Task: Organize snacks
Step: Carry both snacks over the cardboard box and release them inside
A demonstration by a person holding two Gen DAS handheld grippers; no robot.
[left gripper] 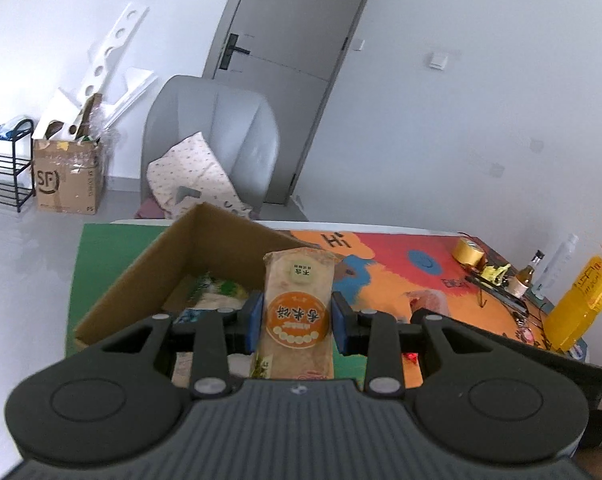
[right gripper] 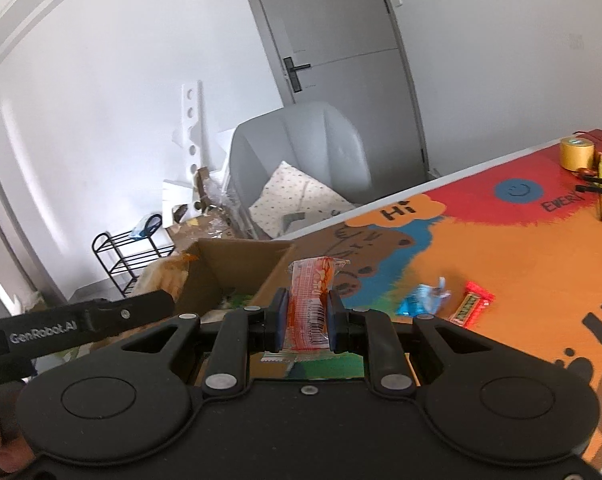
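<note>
Tan rice-cracker pack (left gripper: 297, 312) sits clamped between left tongs (left gripper: 297, 322).

Table (right gripper: 533, 264) under bright cartoon mat (left gripper: 385, 252). Open cardboard box (left gripper: 141, 280) at green end, snacks inside. Blue packet (right gripper: 423, 300) and red bar (right gripper: 473, 308) loose on orange patch, just apart. Far end: tape roll (left gripper: 468, 251), small bottle (left gripper: 528, 274), yellow bottle (left gripper: 583, 304) (plus clutter, too blurred to name).

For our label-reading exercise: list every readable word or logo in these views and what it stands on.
"SF": cardboard carton on the floor.
"GenRobot.AI": left claw's arm.
"Hi": orange patch on the table mat.
"EVERY", cut off: same mat.
Rice cracker packet and red-striped packet: print unreadable.
</note>
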